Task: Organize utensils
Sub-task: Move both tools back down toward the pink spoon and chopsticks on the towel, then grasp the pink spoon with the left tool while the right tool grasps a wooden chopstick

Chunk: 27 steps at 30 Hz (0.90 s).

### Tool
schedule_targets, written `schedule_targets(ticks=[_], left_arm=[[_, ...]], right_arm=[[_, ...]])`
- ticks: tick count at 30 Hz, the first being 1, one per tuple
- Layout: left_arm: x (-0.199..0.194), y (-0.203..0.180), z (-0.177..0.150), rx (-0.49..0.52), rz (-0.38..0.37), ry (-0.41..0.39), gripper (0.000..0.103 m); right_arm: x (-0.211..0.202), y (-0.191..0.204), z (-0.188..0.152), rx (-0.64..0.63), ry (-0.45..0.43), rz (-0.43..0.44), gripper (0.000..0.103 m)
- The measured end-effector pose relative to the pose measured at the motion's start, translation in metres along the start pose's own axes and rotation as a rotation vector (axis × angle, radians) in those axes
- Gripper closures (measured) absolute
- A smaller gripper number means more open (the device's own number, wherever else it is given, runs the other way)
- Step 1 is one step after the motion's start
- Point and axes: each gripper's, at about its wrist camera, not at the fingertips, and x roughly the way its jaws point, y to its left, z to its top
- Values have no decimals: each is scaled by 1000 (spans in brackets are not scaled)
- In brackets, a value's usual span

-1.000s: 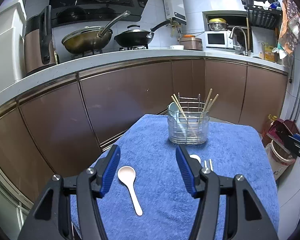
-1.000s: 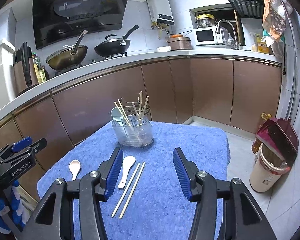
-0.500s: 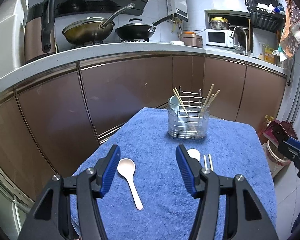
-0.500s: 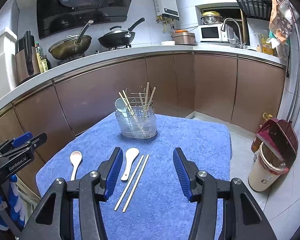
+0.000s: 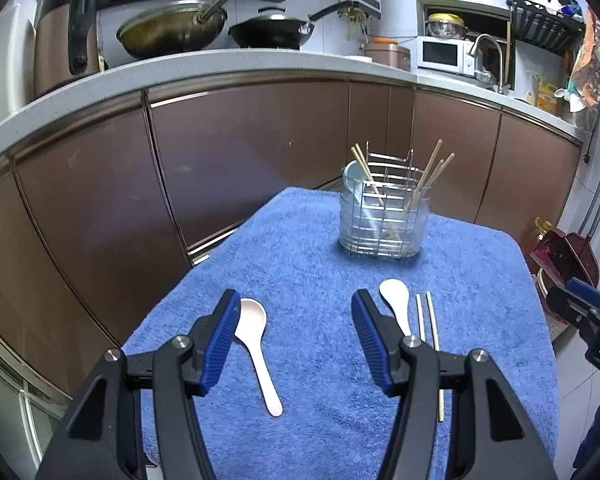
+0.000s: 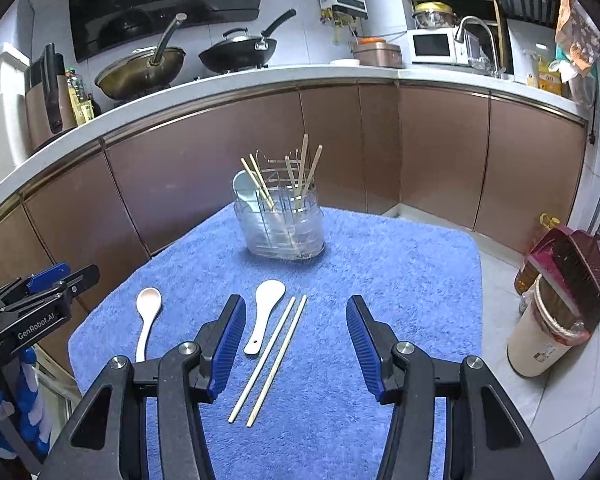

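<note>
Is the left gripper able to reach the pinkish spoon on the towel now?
Probably yes. The left gripper is open, and the pinkish spoon lies loose on the blue towel just ahead between its fingers. Nothing lies on it; the white spoon lies apart, to the right.

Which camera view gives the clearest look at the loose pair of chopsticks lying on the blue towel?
The right wrist view: the chopsticks lie in full length, side by side, between the open right gripper fingers. In the left wrist view, the left gripper hides part of them, leaving only segments visible.
</note>
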Motion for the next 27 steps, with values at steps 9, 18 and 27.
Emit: schedule_targets(ticks=[9, 18, 27], left_arm=[[32, -5, -3, 16, -4, 58, 47], [78, -8, -8, -6, -80, 181, 47], [142, -10, 8, -99, -364, 399, 48]], right_arm=[[33, -9, -4, 12, 65, 9, 53], [77, -16, -9, 22, 167, 23, 53], [144, -28, -1, 71, 359, 111, 67]])
